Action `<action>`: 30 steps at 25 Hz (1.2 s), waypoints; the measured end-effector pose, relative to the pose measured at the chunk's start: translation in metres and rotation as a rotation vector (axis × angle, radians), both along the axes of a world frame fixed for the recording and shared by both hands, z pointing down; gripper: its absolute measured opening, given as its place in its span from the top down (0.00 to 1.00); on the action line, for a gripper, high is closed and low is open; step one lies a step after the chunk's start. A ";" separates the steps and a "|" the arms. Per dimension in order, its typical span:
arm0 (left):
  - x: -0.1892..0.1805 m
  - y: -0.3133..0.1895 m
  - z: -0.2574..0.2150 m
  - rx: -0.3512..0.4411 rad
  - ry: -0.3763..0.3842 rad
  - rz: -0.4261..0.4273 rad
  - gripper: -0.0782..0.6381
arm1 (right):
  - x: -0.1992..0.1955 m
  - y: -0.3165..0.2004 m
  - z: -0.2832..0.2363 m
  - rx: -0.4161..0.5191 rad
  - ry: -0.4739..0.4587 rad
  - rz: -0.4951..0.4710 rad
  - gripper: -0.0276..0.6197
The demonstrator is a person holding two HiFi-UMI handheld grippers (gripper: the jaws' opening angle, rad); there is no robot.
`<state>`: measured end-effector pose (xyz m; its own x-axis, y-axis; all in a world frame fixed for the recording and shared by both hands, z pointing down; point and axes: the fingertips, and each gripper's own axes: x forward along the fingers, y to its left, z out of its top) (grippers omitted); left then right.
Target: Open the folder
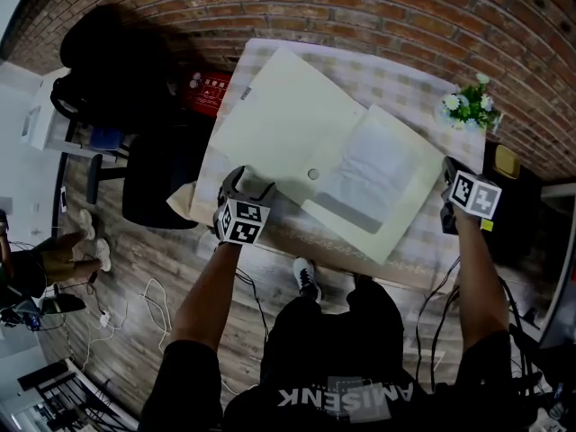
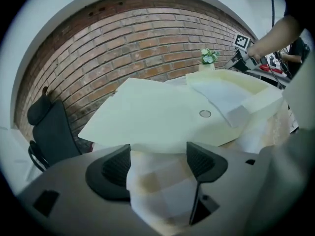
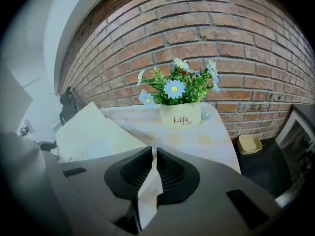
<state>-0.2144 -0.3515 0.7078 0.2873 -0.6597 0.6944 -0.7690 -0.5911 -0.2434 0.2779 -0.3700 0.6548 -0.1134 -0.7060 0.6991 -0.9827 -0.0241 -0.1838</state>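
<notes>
Jaws of the right gripper (image 3: 155, 155) pinch the folder (image 1: 297, 133) near the flowerpot (image 3: 180, 115).

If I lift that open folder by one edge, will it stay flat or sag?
Probably floppy: the folder looks like thin card, and its edge pinched in the right tongs bends. Likely light, so it may slide on the tablecloth.

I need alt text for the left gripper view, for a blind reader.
The jaws of the left gripper stand apart over the checked tablecloth, before the edge of a pale folder lying open. Behind it, the right gripper grips the folder's far corner, near a flower pot.
</notes>
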 end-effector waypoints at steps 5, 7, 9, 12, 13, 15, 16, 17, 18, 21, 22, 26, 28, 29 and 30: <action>0.002 -0.007 -0.004 0.064 -0.126 0.036 0.39 | 0.001 0.001 -0.001 0.003 -0.002 0.010 0.86; 0.002 -0.008 -0.003 0.082 -0.167 0.045 0.39 | 0.000 0.001 -0.001 0.002 -0.004 0.012 0.86; 0.002 -0.009 -0.002 0.078 -0.171 0.048 0.39 | 0.001 0.001 -0.001 0.000 -0.004 0.013 0.86; 0.001 -0.011 0.002 0.037 -0.143 0.061 0.37 | 0.001 0.001 -0.001 0.000 -0.005 0.017 0.86; 0.002 -0.011 0.004 0.018 -0.135 0.074 0.37 | 0.001 0.001 -0.001 0.001 -0.006 0.018 0.86; 0.003 -0.012 0.008 -0.030 -0.112 0.105 0.37 | 0.001 0.001 0.000 0.002 -0.010 0.019 0.86; 0.003 -0.013 0.009 -0.061 -0.094 0.118 0.37 | 0.002 0.001 0.000 0.002 -0.011 0.019 0.86; 0.004 -0.014 0.011 -0.095 -0.073 0.128 0.37 | 0.002 0.001 0.000 0.002 -0.012 0.020 0.86; 0.005 -0.014 0.011 -0.127 -0.049 0.139 0.37 | 0.002 0.002 0.000 0.002 -0.013 0.021 0.86; 0.007 -0.016 0.007 -0.207 0.023 0.169 0.37 | 0.001 0.002 -0.001 0.006 -0.016 0.024 0.86; 0.006 -0.016 0.006 -0.226 0.044 0.176 0.37 | 0.001 0.003 -0.001 0.008 -0.016 0.024 0.86; 0.005 -0.020 0.011 -0.302 0.135 0.166 0.37 | 0.000 0.001 -0.002 0.011 0.012 0.009 0.86; 0.005 -0.020 0.011 -0.306 0.144 0.179 0.36 | 0.000 0.001 -0.001 0.009 0.007 0.011 0.86; 0.005 -0.021 0.011 -0.304 0.143 0.186 0.36 | 0.000 0.001 -0.001 0.009 0.000 0.015 0.86; 0.005 -0.021 0.011 -0.305 0.141 0.190 0.36 | 0.000 0.001 -0.002 0.008 -0.006 0.018 0.86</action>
